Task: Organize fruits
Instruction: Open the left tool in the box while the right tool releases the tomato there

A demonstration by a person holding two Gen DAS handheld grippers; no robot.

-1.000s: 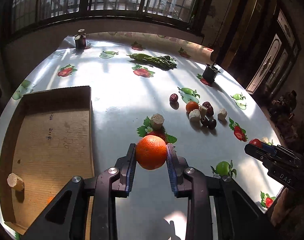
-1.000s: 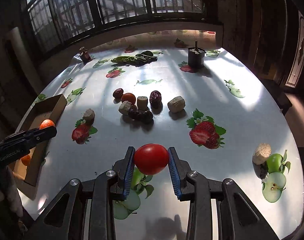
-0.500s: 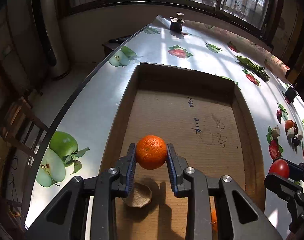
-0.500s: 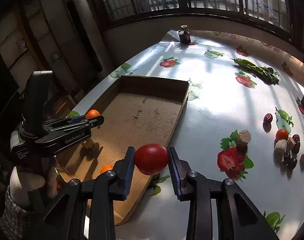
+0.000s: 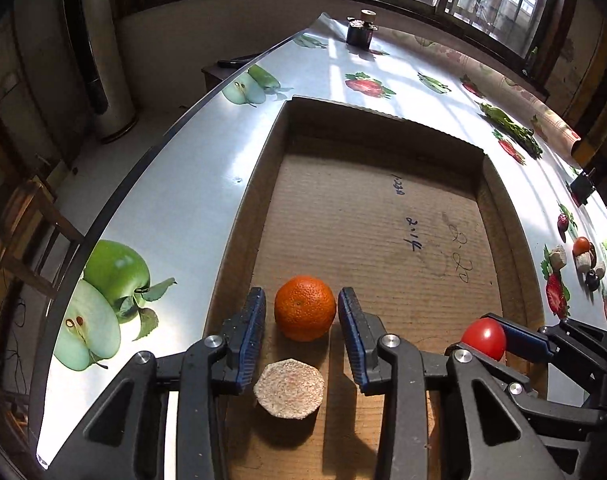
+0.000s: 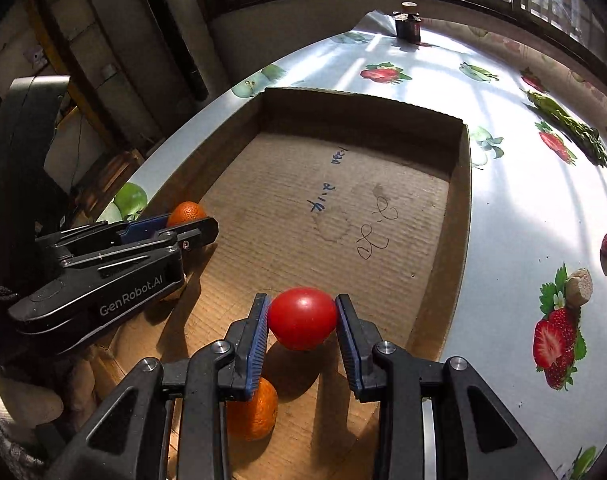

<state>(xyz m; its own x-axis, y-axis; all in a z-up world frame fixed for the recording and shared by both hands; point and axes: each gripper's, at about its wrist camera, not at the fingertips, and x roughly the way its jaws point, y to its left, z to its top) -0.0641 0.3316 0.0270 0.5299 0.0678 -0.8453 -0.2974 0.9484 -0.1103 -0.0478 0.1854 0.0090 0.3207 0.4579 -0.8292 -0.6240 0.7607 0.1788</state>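
The left gripper hangs over the near end of the cardboard box, its fingers opening, with an orange between them; small gaps show on both sides, so the pads no longer press on it. Just nearer than the orange, a beige cut chunk lies on the box floor. The right gripper is beside it over the same end, fingers pinching a red tomato above the cardboard. A second orange sits on the box floor under the right gripper's left finger. The box lies at the left edge of the counter. Further out on the counter's right side, a cluster of small fruits stays outside the box. At the far edge stand a dark jar and leafy greens.
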